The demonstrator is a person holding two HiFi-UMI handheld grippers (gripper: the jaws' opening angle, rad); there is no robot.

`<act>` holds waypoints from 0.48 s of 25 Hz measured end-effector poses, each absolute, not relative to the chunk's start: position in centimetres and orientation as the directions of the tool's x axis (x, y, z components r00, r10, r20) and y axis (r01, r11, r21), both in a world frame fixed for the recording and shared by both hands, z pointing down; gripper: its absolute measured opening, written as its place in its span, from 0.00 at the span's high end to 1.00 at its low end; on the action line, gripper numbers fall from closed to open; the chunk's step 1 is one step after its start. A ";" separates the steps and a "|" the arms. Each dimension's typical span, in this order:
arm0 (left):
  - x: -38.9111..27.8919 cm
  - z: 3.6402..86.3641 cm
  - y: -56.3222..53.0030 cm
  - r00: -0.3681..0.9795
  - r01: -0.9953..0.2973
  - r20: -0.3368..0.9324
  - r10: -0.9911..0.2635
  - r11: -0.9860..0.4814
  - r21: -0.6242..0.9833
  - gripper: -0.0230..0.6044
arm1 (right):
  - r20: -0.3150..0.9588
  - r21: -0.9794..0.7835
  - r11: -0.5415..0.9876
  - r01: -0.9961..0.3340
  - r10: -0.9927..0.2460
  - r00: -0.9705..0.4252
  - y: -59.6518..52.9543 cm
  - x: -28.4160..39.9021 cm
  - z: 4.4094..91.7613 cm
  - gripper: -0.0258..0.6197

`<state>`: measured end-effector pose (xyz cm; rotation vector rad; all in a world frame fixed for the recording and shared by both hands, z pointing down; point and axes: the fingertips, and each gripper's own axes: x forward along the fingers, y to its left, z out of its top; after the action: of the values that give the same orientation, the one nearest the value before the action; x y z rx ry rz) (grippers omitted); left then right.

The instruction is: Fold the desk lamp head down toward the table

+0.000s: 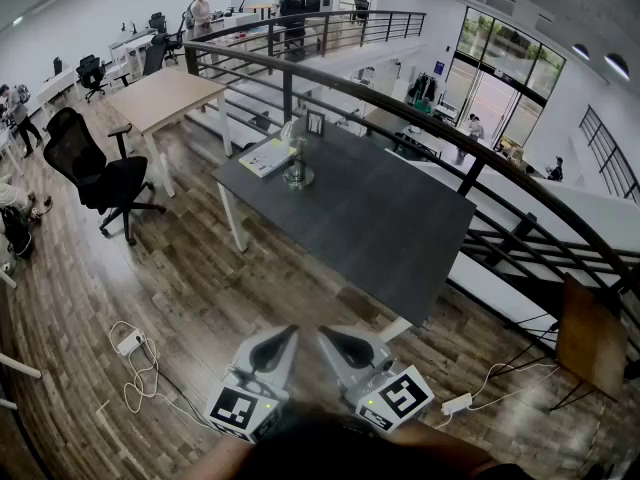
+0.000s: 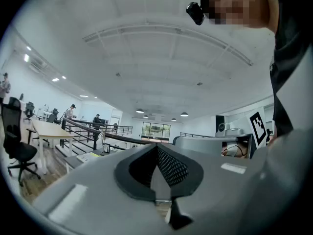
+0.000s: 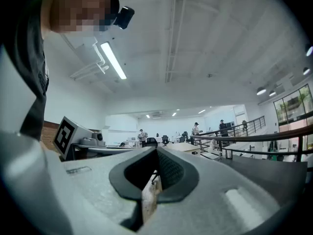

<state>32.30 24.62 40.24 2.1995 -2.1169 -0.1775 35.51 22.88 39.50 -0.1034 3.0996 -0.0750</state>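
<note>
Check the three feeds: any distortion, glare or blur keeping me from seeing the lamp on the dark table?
Head view: heavy fisheye bends the railing, light even, no glare; the lamp is sharp but small on the dark table. Left gripper view: the left gripper itself fills the lower half, slightly soft. Right gripper view: a bright ceiling strip light overhead; lamp not made out.

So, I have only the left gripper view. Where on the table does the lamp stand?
Observer: The lamp stands near the far left edge of the table, beside a booklet.
Operator: Are the grippers over the table?
Observer: No. The left gripper and right gripper both hang over the floor, short of the near edge.
Operator: Is the right one open?
Observer: No. Its fingers are together, with nothing between them.
</note>
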 end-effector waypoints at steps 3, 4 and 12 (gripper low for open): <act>31.6 40.2 24.6 0.032 -0.989 -0.032 -0.999 -0.036 0.141 0.96 | -0.036 -0.050 0.997 -0.061 -0.063 -0.997 22.9 34.7 39.6 0.96; 31.4 40.2 24.6 0.031 -0.989 -0.033 -0.999 -0.035 0.143 0.96 | -0.035 -0.050 0.997 -0.060 -0.062 -0.997 22.9 34.5 39.7 0.96; 28.6 40.7 24.4 0.033 -0.986 -0.036 -0.999 -0.038 0.160 0.96 | -0.021 -0.109 0.991 -0.072 -0.075 -0.997 22.1 31.7 40.5 0.96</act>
<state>28.65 24.35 40.74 2.1899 -2.1133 -0.2098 31.71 22.10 40.51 -0.1153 3.1102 -0.1688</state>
